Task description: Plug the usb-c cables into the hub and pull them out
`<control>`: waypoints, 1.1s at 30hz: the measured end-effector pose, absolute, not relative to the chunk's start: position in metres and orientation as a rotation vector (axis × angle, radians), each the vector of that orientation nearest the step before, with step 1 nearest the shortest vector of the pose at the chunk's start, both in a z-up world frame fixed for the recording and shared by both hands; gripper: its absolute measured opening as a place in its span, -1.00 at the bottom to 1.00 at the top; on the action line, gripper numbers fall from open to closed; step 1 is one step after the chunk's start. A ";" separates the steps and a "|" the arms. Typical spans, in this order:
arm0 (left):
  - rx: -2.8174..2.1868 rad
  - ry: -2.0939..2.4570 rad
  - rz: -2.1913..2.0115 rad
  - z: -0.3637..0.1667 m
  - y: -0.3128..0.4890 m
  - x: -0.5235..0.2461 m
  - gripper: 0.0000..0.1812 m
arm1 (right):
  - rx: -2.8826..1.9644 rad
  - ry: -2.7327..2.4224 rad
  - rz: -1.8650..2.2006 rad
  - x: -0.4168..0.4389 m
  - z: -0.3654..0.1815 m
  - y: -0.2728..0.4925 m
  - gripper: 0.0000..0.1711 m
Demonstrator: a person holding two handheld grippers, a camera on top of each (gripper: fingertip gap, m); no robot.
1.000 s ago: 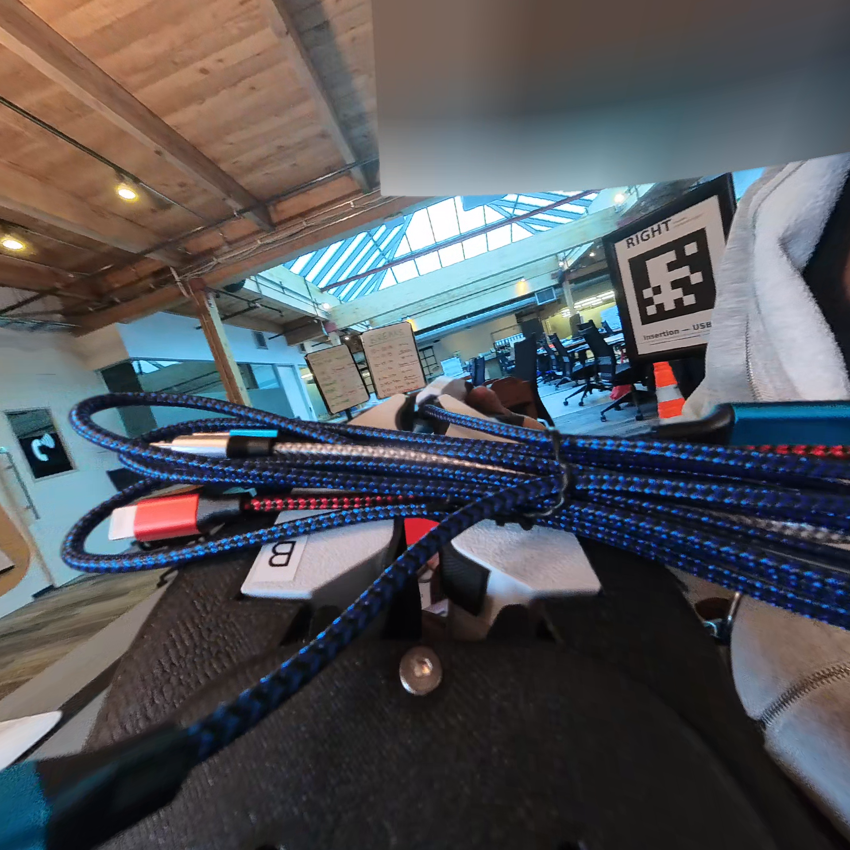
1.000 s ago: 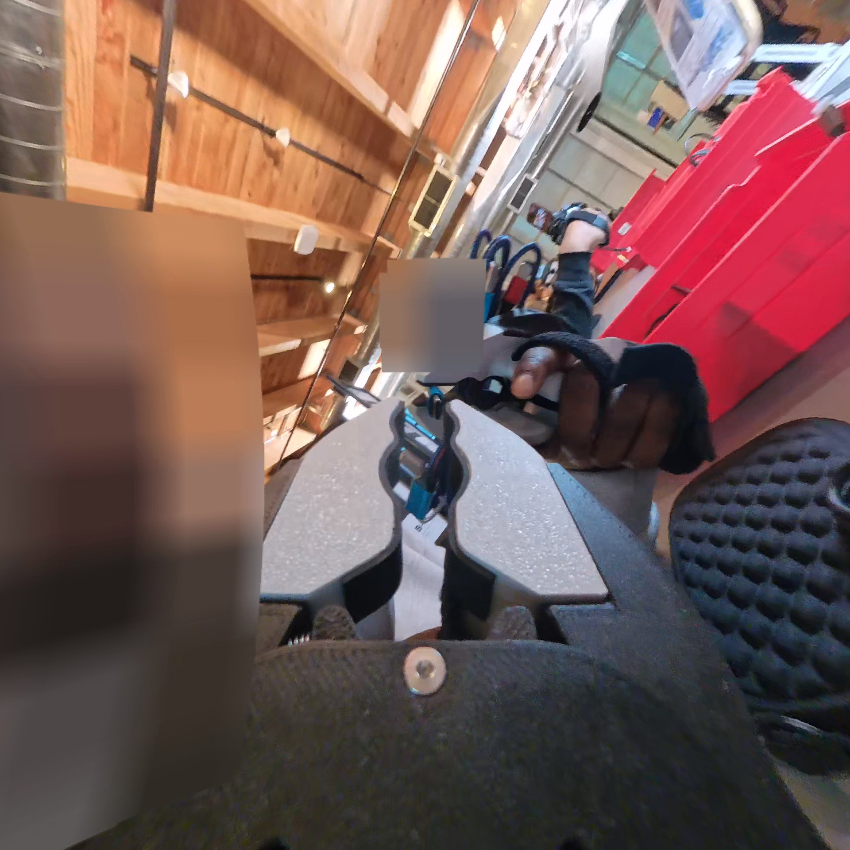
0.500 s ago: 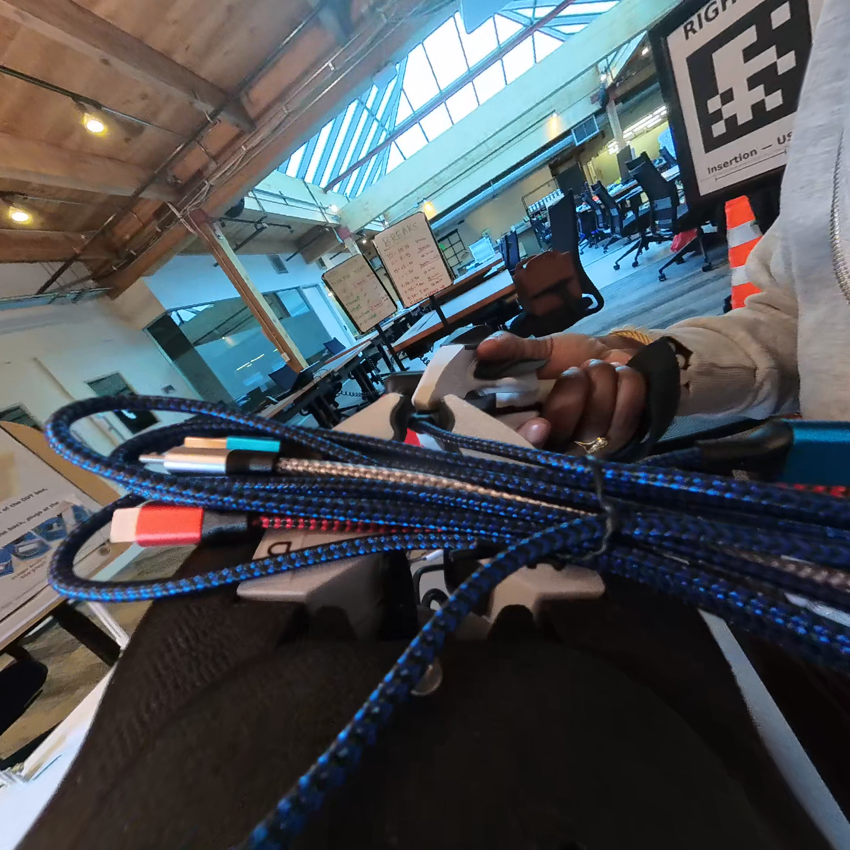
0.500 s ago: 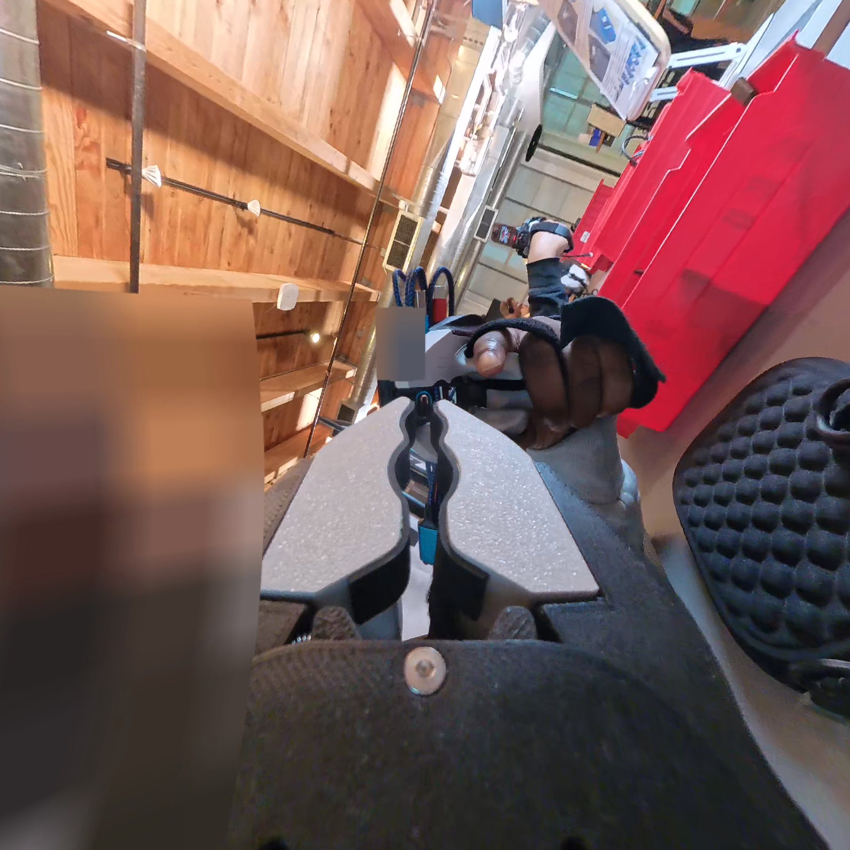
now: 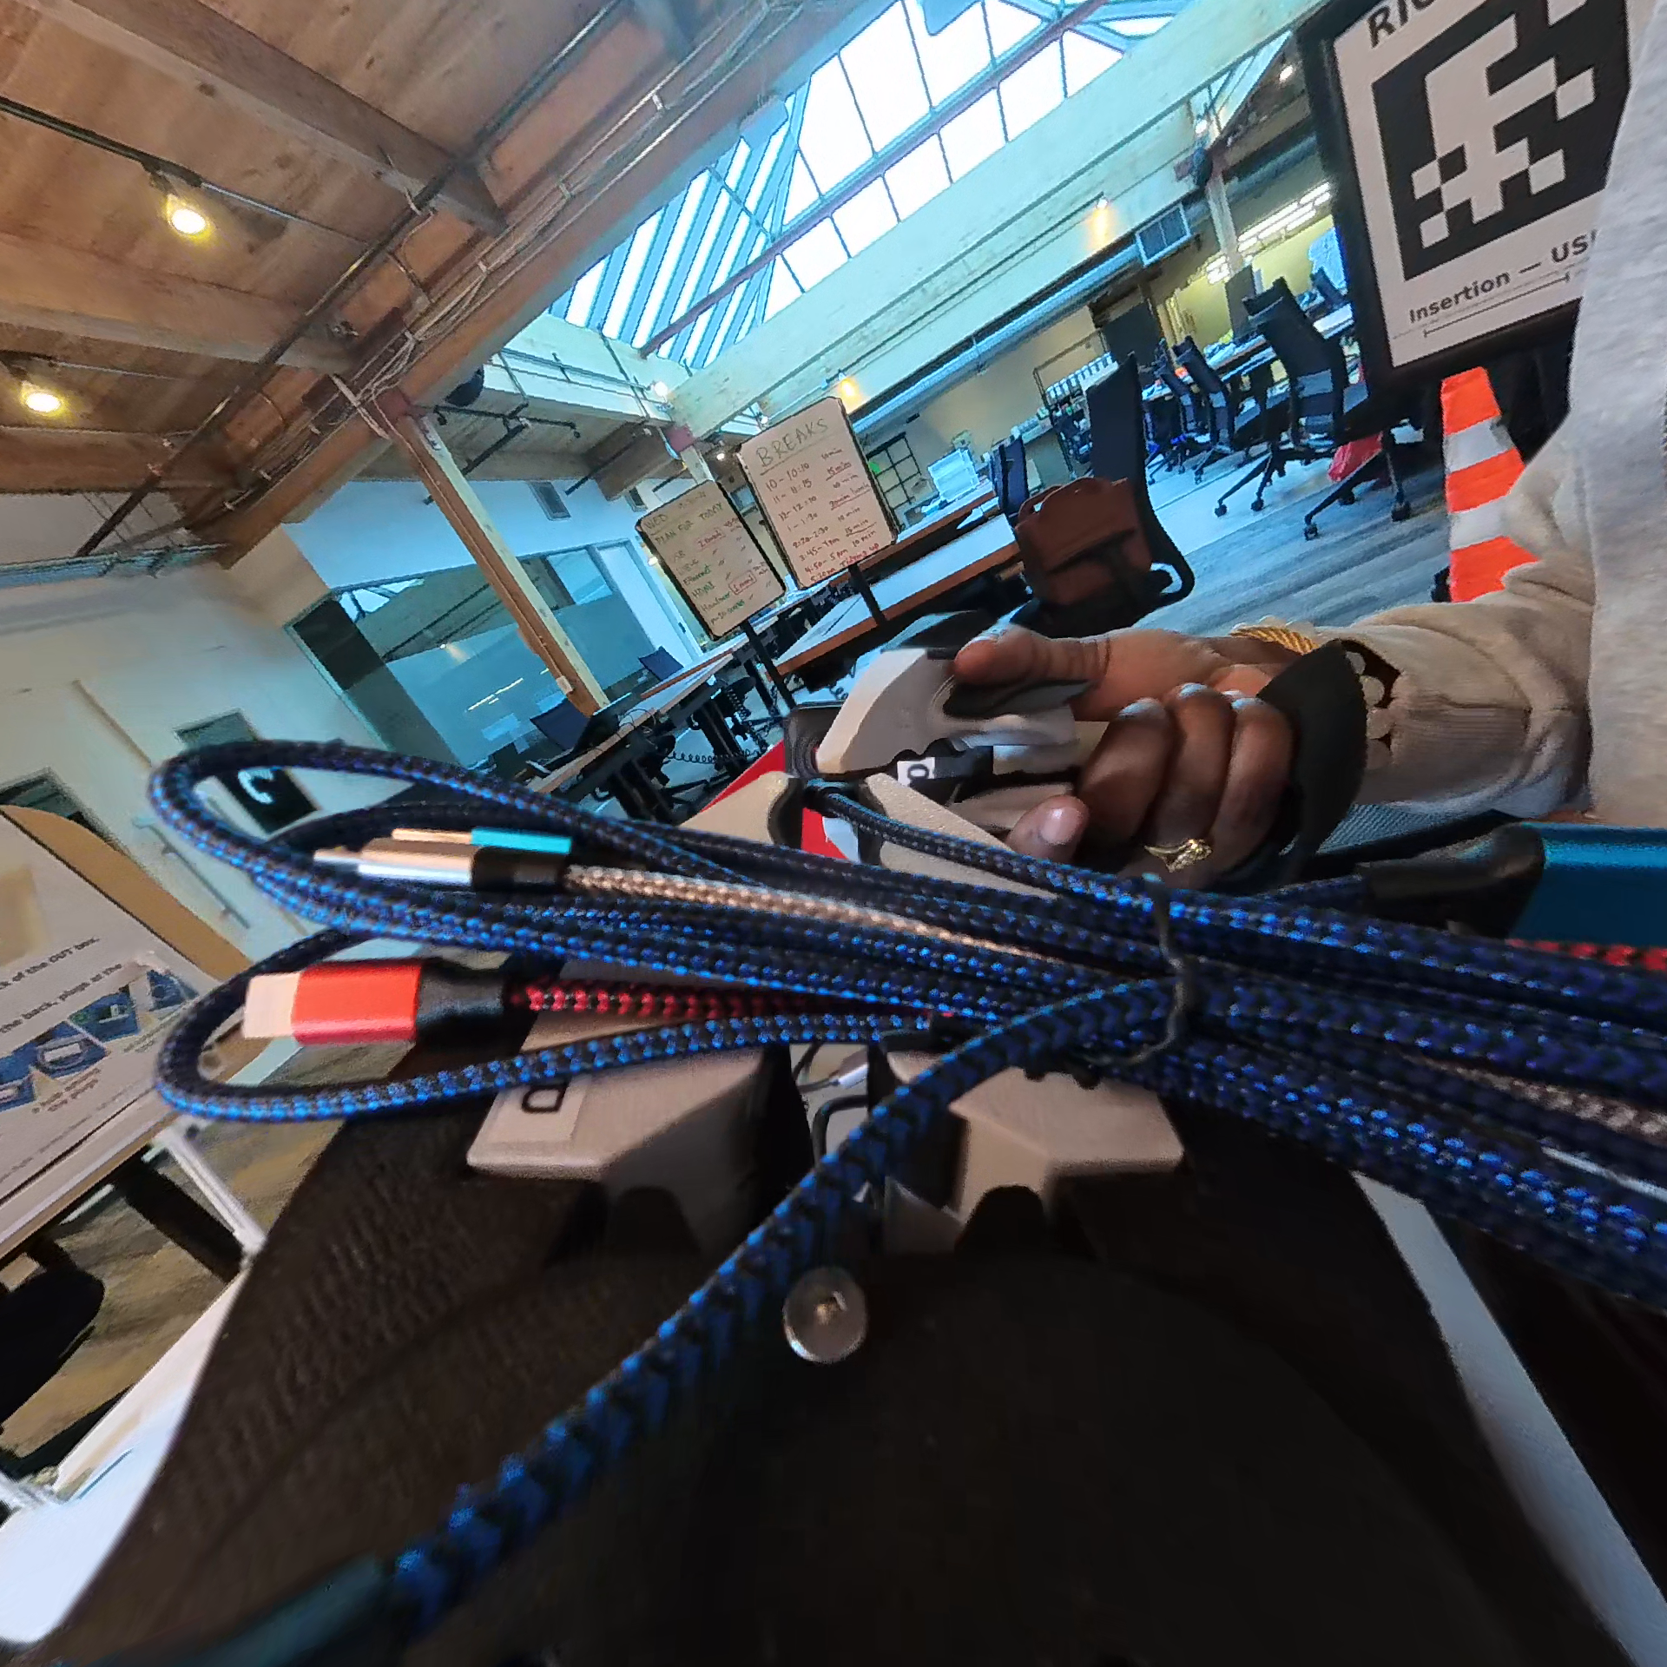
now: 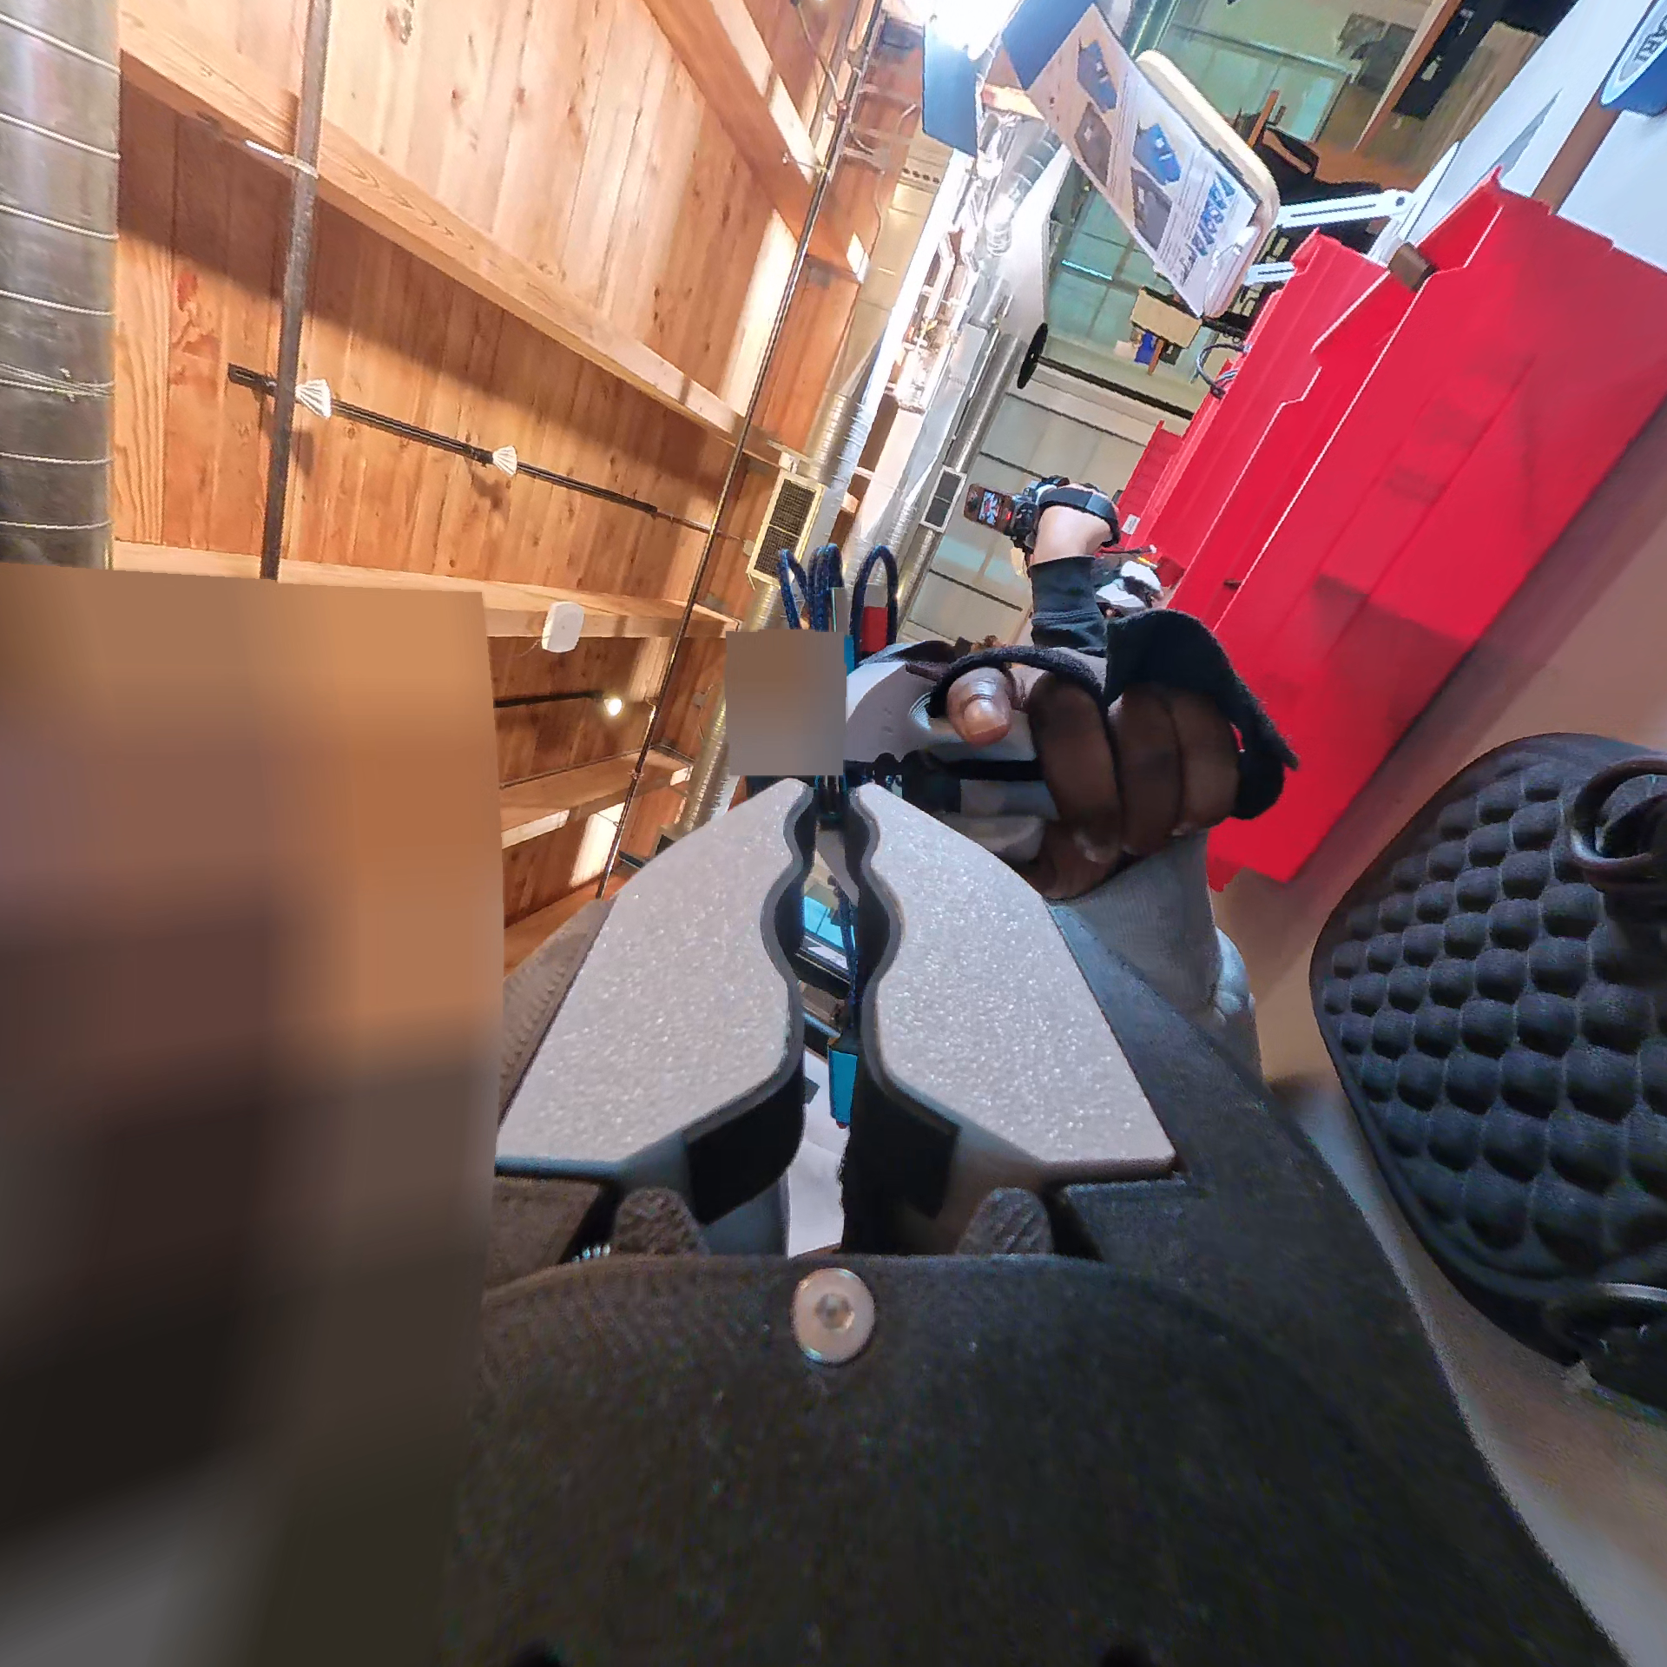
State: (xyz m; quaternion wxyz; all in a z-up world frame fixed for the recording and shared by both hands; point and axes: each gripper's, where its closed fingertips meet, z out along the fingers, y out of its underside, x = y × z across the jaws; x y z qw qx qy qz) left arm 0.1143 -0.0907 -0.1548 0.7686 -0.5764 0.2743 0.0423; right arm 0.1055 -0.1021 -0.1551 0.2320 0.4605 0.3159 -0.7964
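A tied bundle of blue braided cables [image 5: 992, 947] lies across my left gripper [image 5: 816, 807]. It hides most of the jaws, and one blue strand runs through their narrow gap. A red plug [image 5: 352, 1001] and a silver and teal plug [image 5: 451, 857] stick out to the left. The blue hub [image 5: 1606, 875] shows at the right edge. A hand holds my right gripper just beyond the bundle. In the right wrist view my right gripper [image 6: 830, 798] is closed on a blue cable [image 6: 850, 956] with a teal plug [image 6: 843, 1082] low in the gap.
A grey sleeve [image 5: 1579, 631], a marker board [image 5: 1479, 162] and an orange cone [image 5: 1479, 487] are on the right. Whiteboards [image 5: 767, 532] and desks stand behind. Red bins [image 6: 1398, 541] and a black bumpy pad [image 6: 1488, 1037] flank my right gripper. The grippers are tip to tip, or close to it.
My right gripper's jaws have closed from a clear gap to a pinch on the cable. Both views have tilted down, and the hand with my right gripper has come into the left view.
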 end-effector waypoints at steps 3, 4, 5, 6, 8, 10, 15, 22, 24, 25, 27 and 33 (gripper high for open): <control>-1.251 0.593 0.087 -0.155 -0.090 0.114 -0.87 | 1.272 0.862 -2.193 0.106 -0.155 -0.102 -0.94; -1.251 0.591 0.090 -0.155 -0.090 0.114 -0.87 | 1.273 0.858 -2.192 0.106 -0.155 -0.101 -0.94; -1.249 0.589 0.088 -0.155 -0.090 0.114 -0.87 | 1.271 0.859 -2.192 0.106 -0.155 -0.101 -0.94; -1.248 0.588 0.082 -0.155 -0.090 0.114 -0.87 | 1.269 0.861 -2.191 0.106 -0.155 -0.101 -0.93; -1.261 0.573 0.055 -0.156 -0.089 0.113 -0.87 | 1.273 0.858 -2.193 0.105 -0.156 -0.100 -0.93; -1.302 0.546 0.033 -0.160 -0.085 0.109 -0.88 | 1.312 0.945 -2.249 0.103 -0.160 -0.095 -0.92; -1.447 0.354 0.132 -0.175 -0.067 0.072 -0.88 | 1.485 2.026 -2.727 0.103 -0.159 -0.061 -0.27; -1.535 0.264 0.058 -0.191 -0.050 0.070 -0.87 | -0.109 3.881 -2.062 0.132 -0.189 -0.129 -0.24; -1.557 0.245 0.005 -0.195 -0.045 0.074 -0.87 | -0.394 4.013 -1.926 0.126 -0.188 -0.140 -0.32; -1.578 0.248 0.002 -0.199 -0.043 0.076 -0.87 | -0.550 4.044 -1.852 0.124 -0.188 -0.146 -0.39; -1.615 0.257 0.011 -0.204 -0.039 0.079 -0.93 | -0.651 4.091 -1.834 0.115 -0.177 -0.151 -0.69; -1.609 0.301 -0.003 -0.211 -0.032 0.089 -0.87 | 0.319 4.038 -1.979 0.067 -0.134 -0.121 -0.78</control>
